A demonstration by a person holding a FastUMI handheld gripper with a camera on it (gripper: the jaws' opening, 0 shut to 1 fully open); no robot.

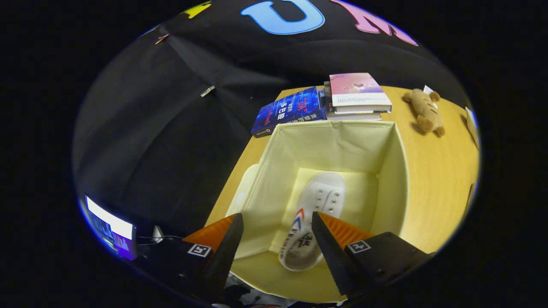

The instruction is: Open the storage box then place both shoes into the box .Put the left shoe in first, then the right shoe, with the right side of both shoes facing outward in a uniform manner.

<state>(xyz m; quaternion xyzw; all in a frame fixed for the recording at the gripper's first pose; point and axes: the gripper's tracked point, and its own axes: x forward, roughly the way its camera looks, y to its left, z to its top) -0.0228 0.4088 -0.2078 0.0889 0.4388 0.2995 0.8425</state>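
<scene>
A white sneaker (314,214) is lying on the floor of the open cream storage box (274,171) sitting on the desk (436,179), with the hand-held gripper (277,224) hovering above it, fingers spread apart and holding nothing.

You are looking down at a light wooden desk (432,179) set against the booth's black cloth wall (171,128), which hangs in folds beside the desk's left edge and behind its far edge. A small clip (207,90) sits pinned on the cloth. Low beside the desk's near left corner, a lit screen (112,233) glows.
</scene>
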